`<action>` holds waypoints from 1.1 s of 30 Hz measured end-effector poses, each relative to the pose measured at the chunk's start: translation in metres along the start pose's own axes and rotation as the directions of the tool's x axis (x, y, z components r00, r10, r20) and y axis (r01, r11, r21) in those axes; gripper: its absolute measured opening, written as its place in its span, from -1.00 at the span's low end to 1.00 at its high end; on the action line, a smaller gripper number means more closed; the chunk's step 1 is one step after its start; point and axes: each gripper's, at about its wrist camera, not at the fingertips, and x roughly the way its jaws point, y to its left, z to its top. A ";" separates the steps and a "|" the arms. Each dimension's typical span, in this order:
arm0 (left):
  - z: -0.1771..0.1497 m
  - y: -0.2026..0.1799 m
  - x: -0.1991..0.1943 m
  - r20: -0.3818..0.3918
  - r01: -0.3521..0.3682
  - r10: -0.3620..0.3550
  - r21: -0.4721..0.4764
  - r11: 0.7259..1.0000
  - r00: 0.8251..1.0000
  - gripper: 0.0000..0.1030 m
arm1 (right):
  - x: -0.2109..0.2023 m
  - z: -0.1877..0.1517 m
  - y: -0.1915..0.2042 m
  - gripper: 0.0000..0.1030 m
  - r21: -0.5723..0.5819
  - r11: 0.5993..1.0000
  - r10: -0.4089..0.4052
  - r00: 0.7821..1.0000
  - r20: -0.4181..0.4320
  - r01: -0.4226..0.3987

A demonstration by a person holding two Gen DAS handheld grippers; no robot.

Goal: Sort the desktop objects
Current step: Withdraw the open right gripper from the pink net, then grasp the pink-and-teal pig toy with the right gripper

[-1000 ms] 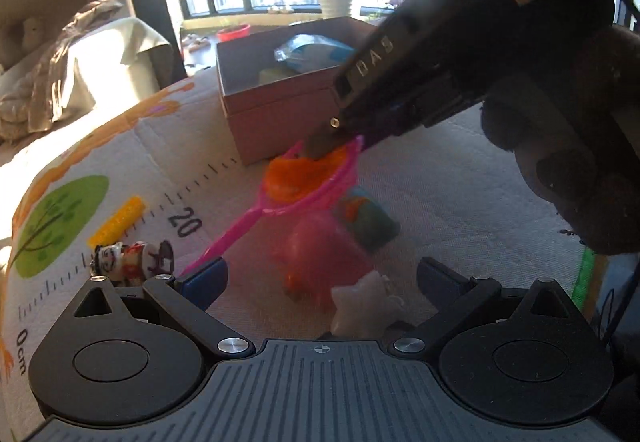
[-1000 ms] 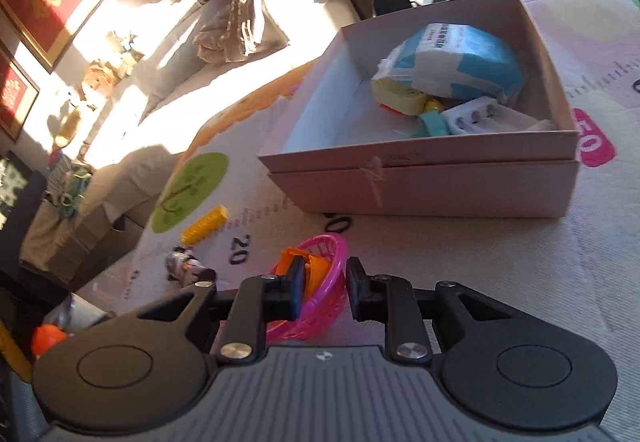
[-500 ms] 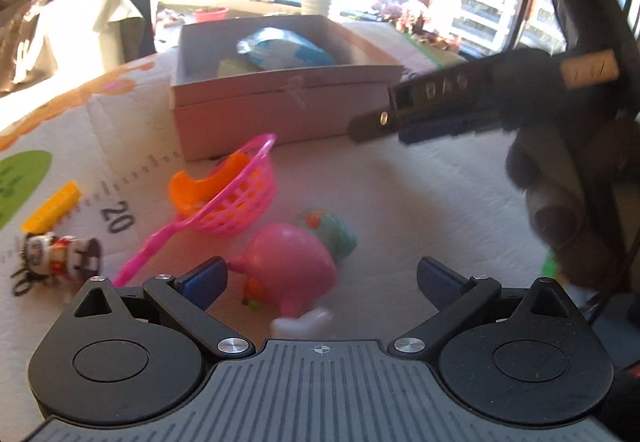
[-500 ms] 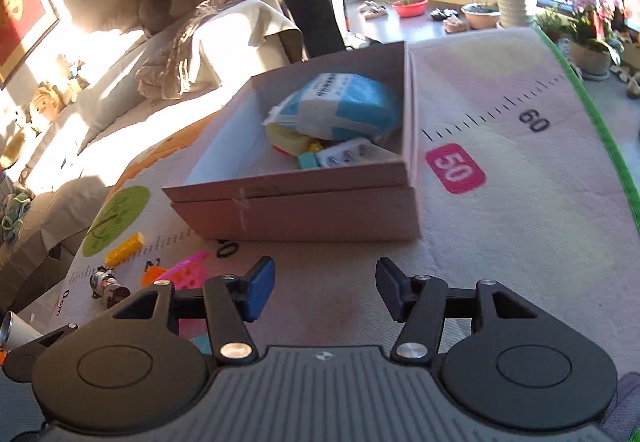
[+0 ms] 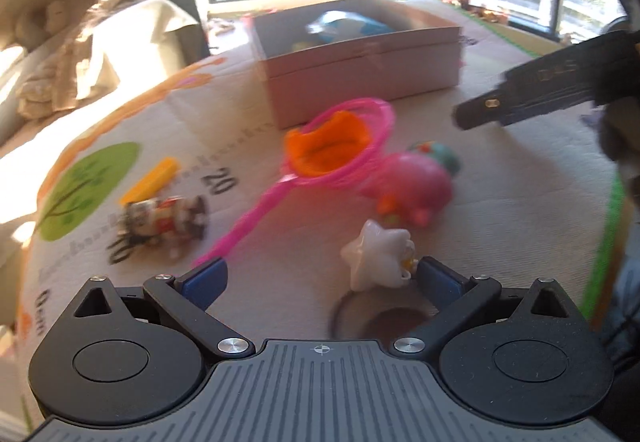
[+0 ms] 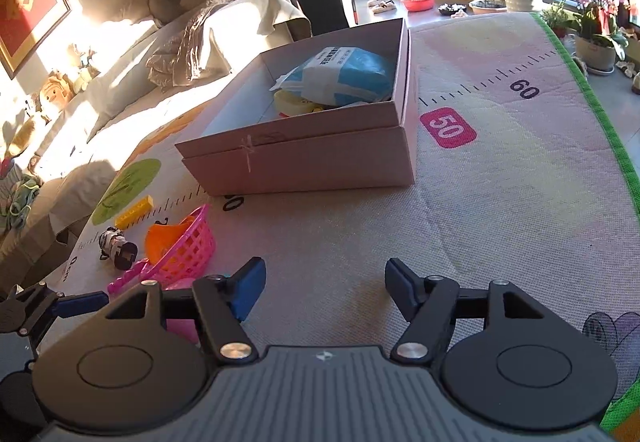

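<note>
Box (image 6: 320, 162) wall hides lower contents (blue packet (image 6: 344, 74) visible); left view blurred

The right claw (image 6: 322, 292) was pinching the rim of the pink basket (image 6: 186, 248). It has let go, its jaws have just been opening, and nothing is between them. It has pulled away to the right. The basket now lies on the mat (image 6: 500, 202) beside the pink toy (image 5: 416, 184).
</note>
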 end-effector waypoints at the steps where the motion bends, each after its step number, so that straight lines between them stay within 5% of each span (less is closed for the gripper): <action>1: 0.000 0.004 0.001 -0.001 -0.026 0.026 -0.011 1.000 1.000 1.00 | -0.001 0.000 0.002 0.30 -0.005 1.000 0.004 1.000 0.001 -0.004; 6: 0.001 0.021 -0.001 -0.005 -0.057 0.057 -0.081 0.995 0.998 1.00 | -0.005 -0.006 0.010 0.37 -0.029 1.000 0.007 1.000 -0.002 -0.007; 13: -0.013 0.032 -0.015 0.022 -0.004 0.007 -0.128 0.992 1.000 1.00 | -0.020 -0.021 0.025 0.44 -0.124 0.992 -0.017 1.000 0.000 0.017; 26: -0.023 0.031 -0.018 0.017 0.025 -0.023 -0.143 0.989 1.000 1.00 | 0.005 -0.032 0.084 0.48 -0.299 0.947 0.104 0.993 -0.051 -0.114; 30: -0.023 0.030 -0.017 0.017 0.028 -0.026 -0.144 0.989 1.000 1.00 | 0.009 -0.030 0.093 0.16 -0.329 0.936 0.115 0.992 -0.044 -0.123; 33: -0.024 0.031 -0.022 0.061 0.038 -0.028 -0.169 0.985 0.998 1.00 | 0.002 -0.026 0.086 0.15 -0.299 0.947 0.111 0.993 -0.031 -0.115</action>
